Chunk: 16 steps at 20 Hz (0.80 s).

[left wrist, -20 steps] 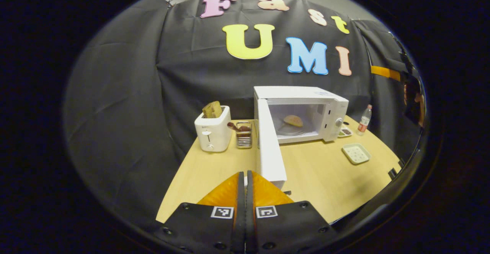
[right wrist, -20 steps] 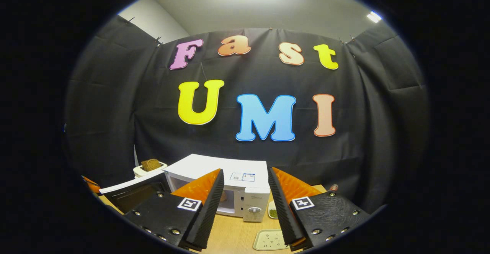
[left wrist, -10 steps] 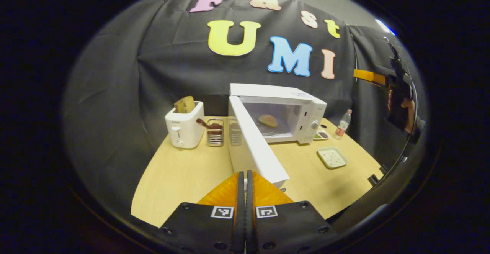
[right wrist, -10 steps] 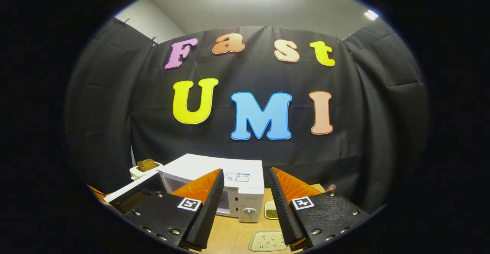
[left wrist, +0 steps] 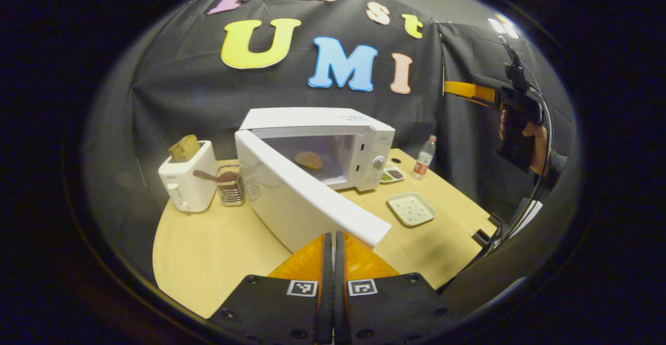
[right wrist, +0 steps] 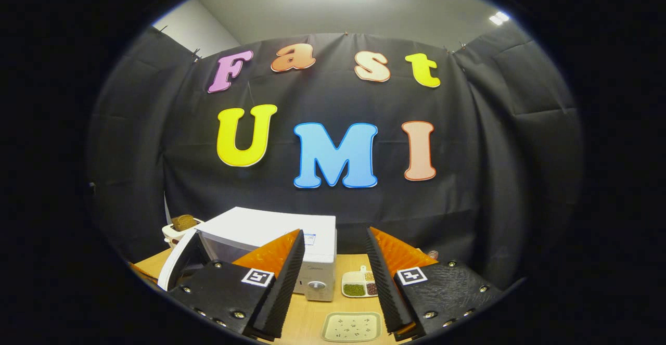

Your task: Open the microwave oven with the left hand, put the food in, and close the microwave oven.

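My left gripper (left wrist: 329, 262) has its fingers pressed together with nothing between them, right at the free edge of the door (left wrist: 307, 204), which stands partly swung toward the oven. Contact with the door edge looks likely, though I cannot tell for certain. Beyond it, the microwave (left wrist: 333, 126) sits on the table (left wrist: 208, 251), and the food (left wrist: 308, 160) lies inside the cavity. Step in hand, as I judge it: closing, the food being in place. Next move calls for a steady push on the door's outer face, following its arc toward the front until it latches, without nudging the oven back. To the left stand a toaster (left wrist: 186, 181) and a wire holder (left wrist: 229, 188); a tray (left wrist: 411, 208), small dishes (left wrist: 391, 175) and a bottle (left wrist: 425, 156) lie to the right. My right gripper (right wrist: 330, 277) is held high and well apart, fingers wide, empty, looking down over the oven top.
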Available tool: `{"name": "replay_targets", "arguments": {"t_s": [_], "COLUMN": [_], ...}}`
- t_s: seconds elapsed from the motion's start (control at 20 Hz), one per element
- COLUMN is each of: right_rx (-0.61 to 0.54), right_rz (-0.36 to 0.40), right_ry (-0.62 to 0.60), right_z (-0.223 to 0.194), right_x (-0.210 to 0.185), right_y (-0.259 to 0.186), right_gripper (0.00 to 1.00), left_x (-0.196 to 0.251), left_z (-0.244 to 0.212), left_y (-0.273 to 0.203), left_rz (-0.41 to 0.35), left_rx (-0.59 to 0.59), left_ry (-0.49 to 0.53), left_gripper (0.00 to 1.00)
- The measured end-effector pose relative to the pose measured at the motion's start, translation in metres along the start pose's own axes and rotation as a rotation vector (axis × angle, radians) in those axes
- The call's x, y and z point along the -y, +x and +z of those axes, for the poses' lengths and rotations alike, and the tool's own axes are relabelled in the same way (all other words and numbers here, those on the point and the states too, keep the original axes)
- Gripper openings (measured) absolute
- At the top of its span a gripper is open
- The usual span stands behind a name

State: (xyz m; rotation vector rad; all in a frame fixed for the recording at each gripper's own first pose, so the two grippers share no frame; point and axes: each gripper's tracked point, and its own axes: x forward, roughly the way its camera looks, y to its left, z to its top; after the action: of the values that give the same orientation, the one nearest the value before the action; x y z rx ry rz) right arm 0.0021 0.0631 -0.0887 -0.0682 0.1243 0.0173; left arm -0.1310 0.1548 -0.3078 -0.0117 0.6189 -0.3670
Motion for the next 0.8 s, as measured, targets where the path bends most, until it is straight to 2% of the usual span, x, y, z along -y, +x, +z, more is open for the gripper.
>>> {"name": "replay_targets", "arguments": {"t_s": [0.2, 0.35, 0.55, 0.7, 0.8], "right_rx": [-0.009, -0.006, -0.005, -0.009, -0.006], "right_rz": [-0.036, -0.062, -0.093, -0.109, -0.119], "right_ry": [0.000, 0.007, 0.006, 0.005, 0.004], "right_z": [-0.002, 0.001, 0.004, 0.000, 0.001], "right_x": [0.022, 0.036, 0.051, 0.058, 0.062], "right_y": [-0.001, -0.002, -0.004, -0.004, -0.006], "right_gripper": [0.71, 0.71, 0.71, 0.71, 0.71], "left_x": [0.025, 0.037, 0.049, 0.051, 0.058], "left_z": [0.017, 0.029, 0.039, 0.044, 0.049], "left_y": [0.032, 0.055, 0.081, 0.099, 0.108], "left_rz": [-0.076, -0.101, -0.120, -0.095, -0.104], "left_rx": [-0.001, -0.001, -0.009, -0.022, -0.014], "left_ry": [0.038, 0.062, 0.083, 0.105, 0.109], "left_gripper": [0.08, 0.08, 0.07, 0.07, 0.07]}}
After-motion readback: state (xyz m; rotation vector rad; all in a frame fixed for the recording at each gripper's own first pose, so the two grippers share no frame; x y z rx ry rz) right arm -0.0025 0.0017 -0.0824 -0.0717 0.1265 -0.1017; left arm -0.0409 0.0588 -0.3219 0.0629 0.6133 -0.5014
